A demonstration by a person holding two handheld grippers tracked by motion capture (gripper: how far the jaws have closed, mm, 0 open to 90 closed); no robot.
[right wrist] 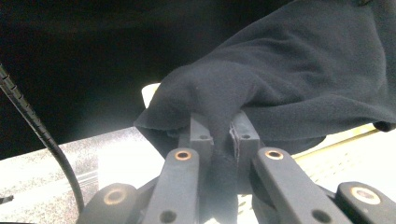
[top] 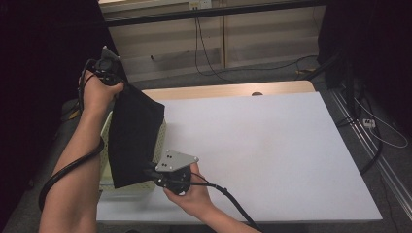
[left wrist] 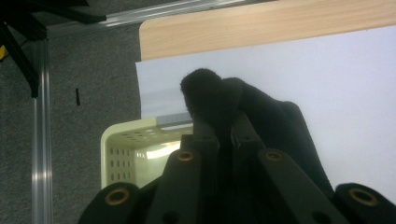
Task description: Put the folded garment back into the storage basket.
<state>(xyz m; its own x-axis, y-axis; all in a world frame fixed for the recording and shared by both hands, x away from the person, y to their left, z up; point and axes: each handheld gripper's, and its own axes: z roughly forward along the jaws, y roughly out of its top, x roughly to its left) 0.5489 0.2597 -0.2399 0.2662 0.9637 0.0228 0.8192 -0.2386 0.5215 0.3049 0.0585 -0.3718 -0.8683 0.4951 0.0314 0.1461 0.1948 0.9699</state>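
We saw the soft black fleece cloth (top: 132, 138) stretched between us: left hand-held gripper (top: 112, 77) pinching its far corner, right hand-held gripper (top: 154, 171) its near corner, probably above the pale yellow perforated plastic basket (top: 108, 128).

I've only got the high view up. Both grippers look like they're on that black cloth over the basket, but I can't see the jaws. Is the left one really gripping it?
Observer: Yes. In the left gripper view the left gripper has its jaws shut on a bunched corner of the black cloth.
Operator: And the right one?
Observer: The right gripper is also shut on a fold of cloth pinched between its jaws.
Operator: Anything in the basket?
Observer: The left gripper view shows part of the pale yellow basket; the corner visible there looks bare, the rest is hidden.
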